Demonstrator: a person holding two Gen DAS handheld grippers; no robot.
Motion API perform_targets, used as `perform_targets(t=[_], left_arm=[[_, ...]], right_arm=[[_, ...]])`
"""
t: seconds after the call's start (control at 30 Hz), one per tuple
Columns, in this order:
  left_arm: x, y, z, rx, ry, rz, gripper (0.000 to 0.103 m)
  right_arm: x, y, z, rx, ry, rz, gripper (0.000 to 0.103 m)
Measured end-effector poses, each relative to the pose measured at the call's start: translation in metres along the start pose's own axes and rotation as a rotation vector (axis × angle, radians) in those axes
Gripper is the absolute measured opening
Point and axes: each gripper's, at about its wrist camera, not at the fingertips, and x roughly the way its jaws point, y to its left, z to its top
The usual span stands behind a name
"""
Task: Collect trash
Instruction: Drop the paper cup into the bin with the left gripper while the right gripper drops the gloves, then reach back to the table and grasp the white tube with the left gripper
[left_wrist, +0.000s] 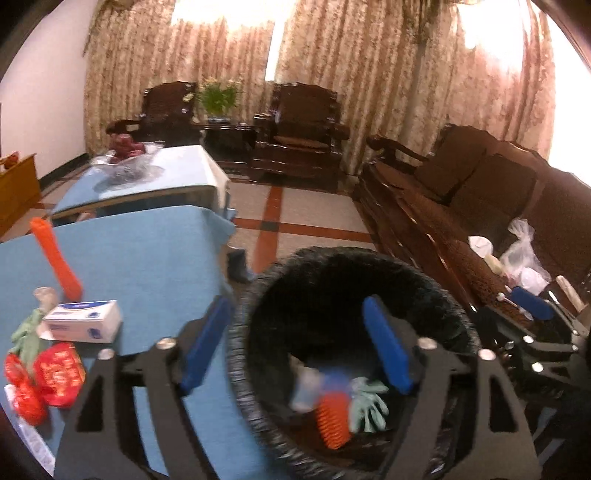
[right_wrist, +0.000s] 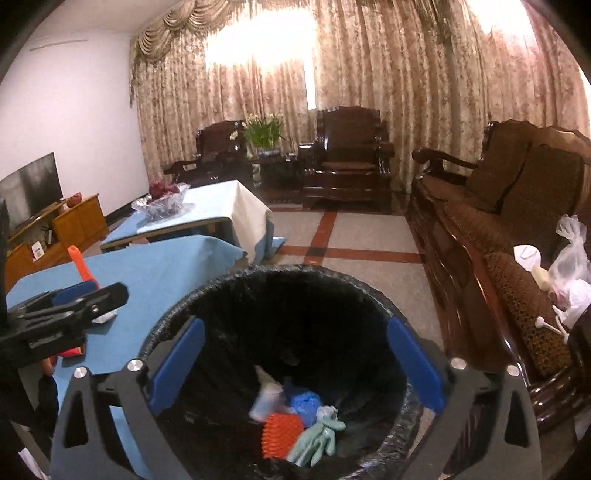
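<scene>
Both claws hang over the bin (right_wrist: 280, 295), which stands on the floor between the blue surface (left_wrist: 147, 258) and the sofa (right_wrist: 517, 206), within easy reach of each.

The right claw (right_wrist: 295, 365) is spread wide with nothing between its blue pads (right_wrist: 415, 363). Directly below its gap lies the trash already in the bin: an orange brush (right_wrist: 280, 430), a green glove (right_wrist: 319, 430), a blue wad (right_wrist: 304, 404) and a pale, blurred piece (right_wrist: 267, 400) that may be a small bottle or wrapper. The bin sits under the claw so whatever is let go falls straight in.

The left claw (left_wrist: 295, 347) also stands apart and empty. Its right pad is over the bin's mouth and its left pad over the surface's edge, so it straddles the rim (left_wrist: 236, 332).

More trash waits to the left of the left claw, on the surface: a white box (left_wrist: 83, 319), red wrappers (left_wrist: 55, 373), another green glove (left_wrist: 27, 332) and, further ahead, an orange strip (left_wrist: 55, 258). To the right of the right claw, on the sofa seat, lie a plastic bag (right_wrist: 570, 266) and a white cup (right_wrist: 526, 256). The job looks partly done, and a reach back to the surface seems likeliest next.
</scene>
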Motion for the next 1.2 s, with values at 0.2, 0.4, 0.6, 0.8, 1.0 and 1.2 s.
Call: perform_targets(t=[0.2,0.4,0.6,0.8,1.0,1.2], left_arm=[[-0.032,0.047,-0.007,-0.042,-0.021,0.113,0.088],[-0.072,0.104,-0.021,-0.074,-0.044,0.248,0.088],[-0.108,0.157,-0.041,-0.109,-0.047,0.406,0.088],[-0.137,0.204,-0.069,-0.166,-0.013,0.518,0.088],[-0.146,0.238,-0.102,-0.251,0.049,0.557,0.088],[-0.133,0.254,-0.123,-0.318,0.098,0.539,0.088]], right_arm=[[0.003,0.032,0.004,-0.009,0.006,0.071,0.098],[0.012,0.085,0.004,-0.061,0.013,0.178,0.098],[0.022,0.154,-0.005,-0.135,0.024,0.307,0.098],[0.035,0.207,-0.022,-0.183,0.041,0.396,0.097],[0.048,0.240,-0.043,-0.232,0.065,0.428,0.097],[0.059,0.251,-0.056,-0.261,0.100,0.429,0.097]])
